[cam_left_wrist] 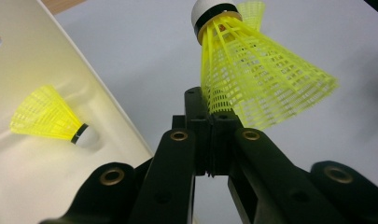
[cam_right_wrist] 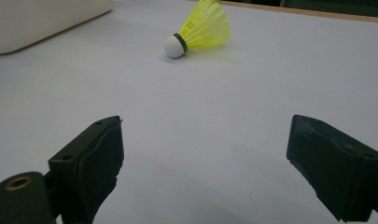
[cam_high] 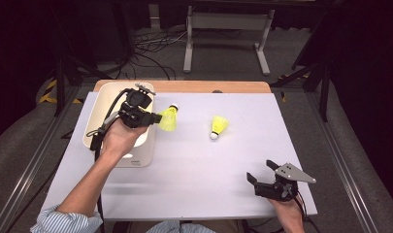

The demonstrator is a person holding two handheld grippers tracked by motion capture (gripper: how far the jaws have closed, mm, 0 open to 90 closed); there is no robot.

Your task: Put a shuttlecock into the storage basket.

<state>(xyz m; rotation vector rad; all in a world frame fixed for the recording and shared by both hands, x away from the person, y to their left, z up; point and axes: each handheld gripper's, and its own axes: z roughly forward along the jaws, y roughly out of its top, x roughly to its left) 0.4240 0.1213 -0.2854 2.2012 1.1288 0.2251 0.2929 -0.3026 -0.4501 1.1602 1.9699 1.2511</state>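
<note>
My left gripper (cam_high: 156,118) is shut on the skirt of a yellow shuttlecock (cam_high: 169,118), held just right of the white bin (cam_high: 136,160) and above the table. In the left gripper view the jaws (cam_left_wrist: 210,112) pinch the mesh skirt of that shuttlecock (cam_left_wrist: 256,70), its white cork pointing away. A second yellow shuttlecock (cam_left_wrist: 51,116) lies inside the bin (cam_left_wrist: 102,112). A third shuttlecock (cam_high: 218,127) lies on the table mid-right, cork toward me (cam_right_wrist: 200,28). My right gripper (cam_high: 260,171) stands open near the front right edge, with nothing between its jaws (cam_right_wrist: 214,163).
The table (cam_high: 194,165) has a pale grey top with a wooden strip at the back. The bin stands at the left side (cam_right_wrist: 37,18). Beyond the table there are cables and a white frame leg (cam_high: 188,43) on the floor.
</note>
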